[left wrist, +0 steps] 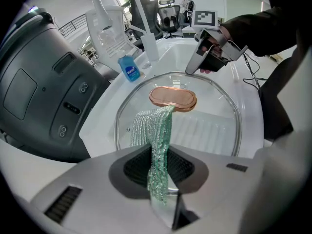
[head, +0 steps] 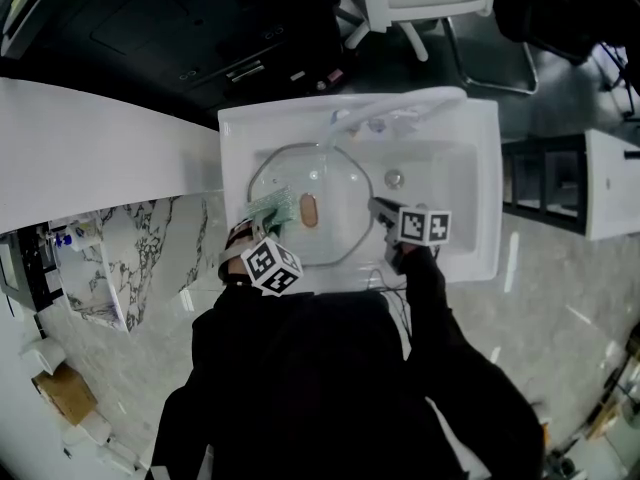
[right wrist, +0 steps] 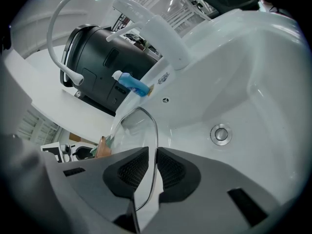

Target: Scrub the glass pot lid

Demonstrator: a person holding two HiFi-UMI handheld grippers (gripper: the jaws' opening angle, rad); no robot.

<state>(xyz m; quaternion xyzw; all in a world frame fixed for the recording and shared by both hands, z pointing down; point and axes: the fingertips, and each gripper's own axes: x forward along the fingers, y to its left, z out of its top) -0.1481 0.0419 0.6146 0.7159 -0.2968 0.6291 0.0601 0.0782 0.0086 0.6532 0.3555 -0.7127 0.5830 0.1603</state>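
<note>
A round glass pot lid (head: 345,173) with a metal rim and a copper-brown oval knob (head: 309,210) lies in the white sink (head: 480,148). My left gripper (head: 268,211) is shut on a green scrubbing cloth (left wrist: 155,145), which drapes onto the lid's glass (left wrist: 214,126) just short of the knob (left wrist: 173,97). My right gripper (head: 378,208) is shut on the lid's right rim (right wrist: 154,145), holding it edge-on between its pads. The right gripper (left wrist: 197,61) also shows across the lid in the left gripper view.
A curved white faucet (right wrist: 97,4) rises at the sink's back, with a blue-liquid bottle (right wrist: 131,83) beside it. The drain (right wrist: 220,134) sits in the basin right of the lid. A dark appliance (left wrist: 44,91) stands on the counter left of the sink.
</note>
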